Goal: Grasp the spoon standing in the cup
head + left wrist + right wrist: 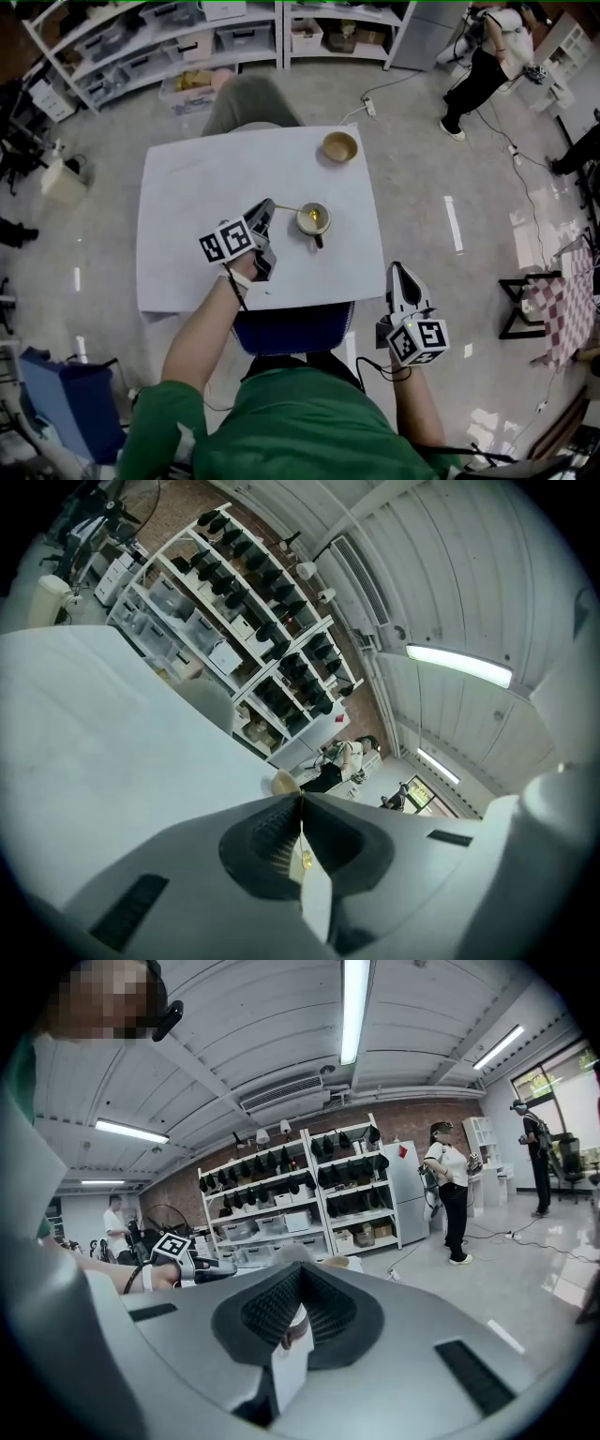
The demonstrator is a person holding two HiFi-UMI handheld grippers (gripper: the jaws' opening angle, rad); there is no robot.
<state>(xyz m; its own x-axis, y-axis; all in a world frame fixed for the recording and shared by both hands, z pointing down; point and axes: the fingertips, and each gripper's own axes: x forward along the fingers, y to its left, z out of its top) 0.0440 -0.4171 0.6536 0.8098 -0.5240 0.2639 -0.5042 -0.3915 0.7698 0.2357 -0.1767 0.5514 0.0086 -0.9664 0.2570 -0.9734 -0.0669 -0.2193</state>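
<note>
A small dark cup (pixel 314 220) with a gold inside stands on the white table (pixel 197 187). A thin gold spoon (pixel 289 208) rests in it, its handle slanting out to the left. My left gripper (pixel 271 208) is at the end of that handle. In the left gripper view the jaws (pixel 300 799) are shut with the thin gold handle (pixel 301 834) pinched between them. My right gripper (pixel 397 269) hangs off the table's front right corner, well away from the cup. Its jaws (pixel 298 1274) are shut with nothing in them.
A tan bowl (pixel 339 147) sits near the table's far right edge. A grey chair (pixel 251 99) stands behind the table and a blue seat (pixel 286 330) is at its front edge. Shelving (pixel 187 42) lines the far wall; a person (pixel 483 66) stands at the back right.
</note>
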